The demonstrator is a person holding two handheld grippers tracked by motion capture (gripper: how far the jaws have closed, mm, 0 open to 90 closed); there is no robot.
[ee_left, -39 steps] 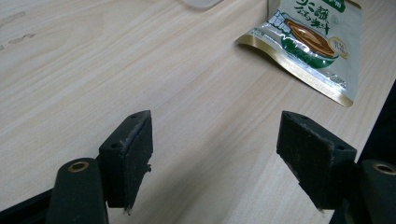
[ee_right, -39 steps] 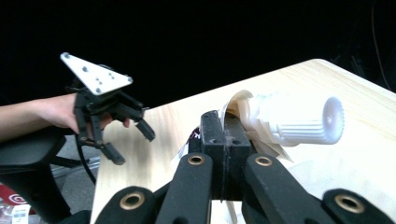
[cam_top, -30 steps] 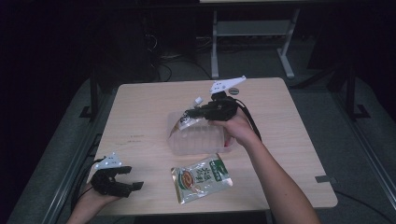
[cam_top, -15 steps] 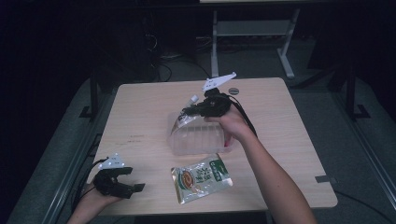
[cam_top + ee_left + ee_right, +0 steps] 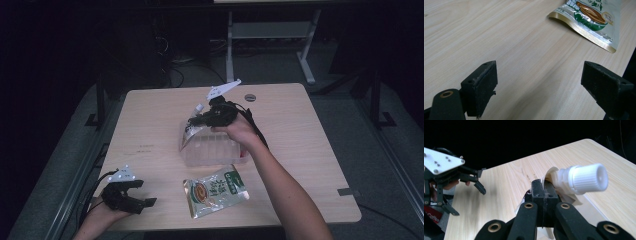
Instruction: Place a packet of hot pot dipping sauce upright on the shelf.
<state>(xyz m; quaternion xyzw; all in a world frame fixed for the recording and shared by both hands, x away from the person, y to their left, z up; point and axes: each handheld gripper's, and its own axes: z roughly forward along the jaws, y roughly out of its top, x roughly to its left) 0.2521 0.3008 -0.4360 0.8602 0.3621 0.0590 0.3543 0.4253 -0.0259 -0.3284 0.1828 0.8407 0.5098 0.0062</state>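
Black two-jaw tool (image 5: 196, 120) with brass pivot screws, white three-cornered plate.

Lit table in a dark room

In the high view the wooden table (image 5: 310, 150) is evenly bright while the floor and background sink almost to black. The right gripper view blurs the white screw cap (image 5: 587, 178) up close. The left gripper view is sharp on the wood grain, with faint glare on the green sachet (image 5: 596, 17).
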